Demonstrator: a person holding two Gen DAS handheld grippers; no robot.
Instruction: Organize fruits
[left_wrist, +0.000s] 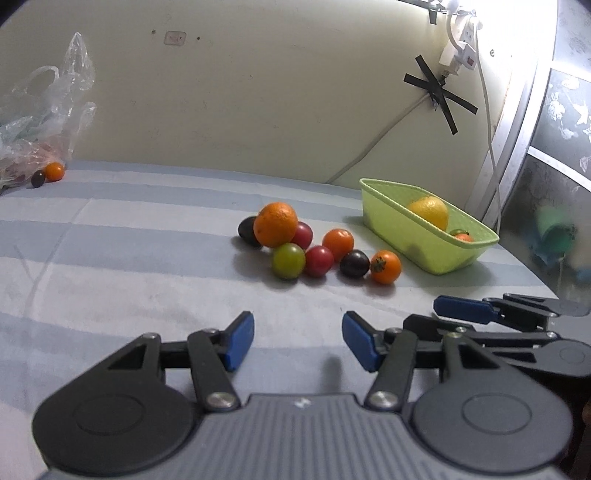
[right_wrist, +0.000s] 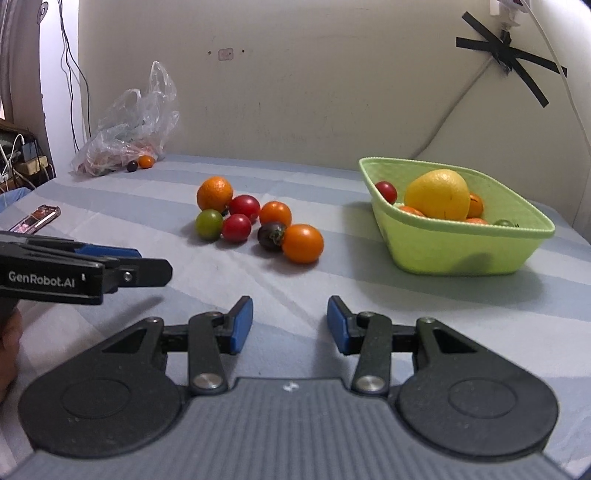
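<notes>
I see left hand-held gripper (left_wrist: 298, 339) open, empty; side label reads "GenRobot.AI". Right hand-held gripper (right_wrist: 290, 325) open, empty. Fruit pile (right_wrist: 258, 221) beside green basket (right_wrist: 461, 251).

Left gripper (left_wrist: 298, 341): hovering low, jaws standing apart, holding nothing.
Right gripper (right_wrist: 290, 325): hovering alongside, jaws parted, gripping nothing.
</notes>
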